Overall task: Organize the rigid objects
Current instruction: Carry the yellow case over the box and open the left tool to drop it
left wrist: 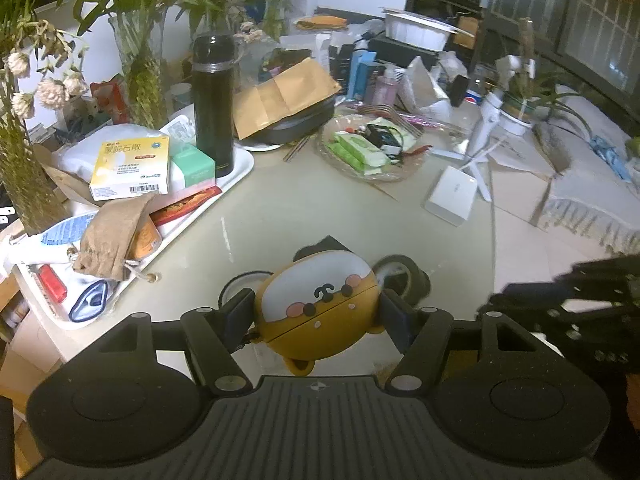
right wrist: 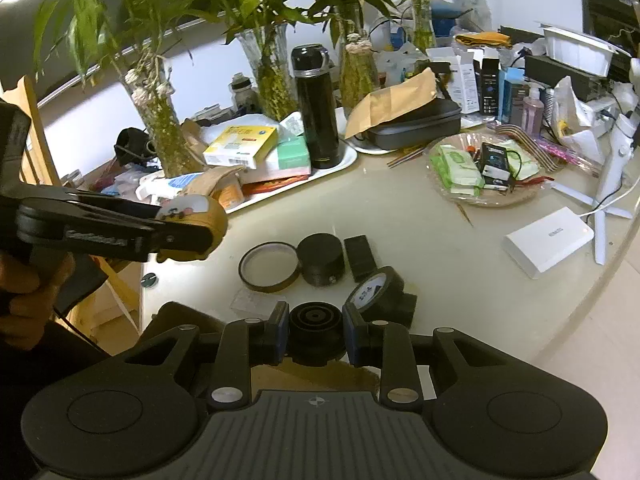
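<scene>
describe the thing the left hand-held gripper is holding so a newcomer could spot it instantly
Start at the white tray holding the tall black flask. Lower left of it, above the table edge, the left hand-held gripper is shut on a small rounded case. Unlike the black parts on the table, it is mustard yellow with a white cartoon animal face and pink cheeks.

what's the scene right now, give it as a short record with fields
left gripper: shut on the bear case, lifted off the table
right gripper: shut on a round black part
loose on table: tape ring, black cylinder, small black block, gauge, white box
tray: black flask, yellow box
</scene>
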Demonstrator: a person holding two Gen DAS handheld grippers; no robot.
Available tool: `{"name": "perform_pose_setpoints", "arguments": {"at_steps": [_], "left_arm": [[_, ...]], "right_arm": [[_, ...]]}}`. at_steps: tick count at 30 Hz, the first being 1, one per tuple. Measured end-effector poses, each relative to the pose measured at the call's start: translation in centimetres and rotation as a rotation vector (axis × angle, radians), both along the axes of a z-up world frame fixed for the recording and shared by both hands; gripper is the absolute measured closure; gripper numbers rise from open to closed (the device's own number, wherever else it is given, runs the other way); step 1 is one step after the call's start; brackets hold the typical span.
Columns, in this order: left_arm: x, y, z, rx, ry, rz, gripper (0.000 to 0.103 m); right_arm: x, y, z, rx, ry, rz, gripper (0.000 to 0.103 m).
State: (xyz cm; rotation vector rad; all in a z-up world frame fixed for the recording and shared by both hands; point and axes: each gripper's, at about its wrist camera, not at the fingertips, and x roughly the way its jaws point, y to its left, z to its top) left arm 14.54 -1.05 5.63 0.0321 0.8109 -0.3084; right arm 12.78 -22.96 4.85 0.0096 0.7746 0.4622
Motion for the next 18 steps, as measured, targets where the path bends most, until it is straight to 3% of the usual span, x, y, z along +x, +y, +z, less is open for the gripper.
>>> {"name": "perform_pose_setpoints", "arguments": {"at_steps": [9,18], "left_arm": [[-3.0,0.2,-1.2,-0.009,0.062,-0.064,0.036],[-5.8,-1.4,-4.8,-0.017,0.174,-0.169,0.036]], "right_arm": [[-0.5,0.5,0.0,0.000,0.006,0.004,0.072],[-1.2,0.3,0.3,0.004,-0.002,0.011,0.072]]}}
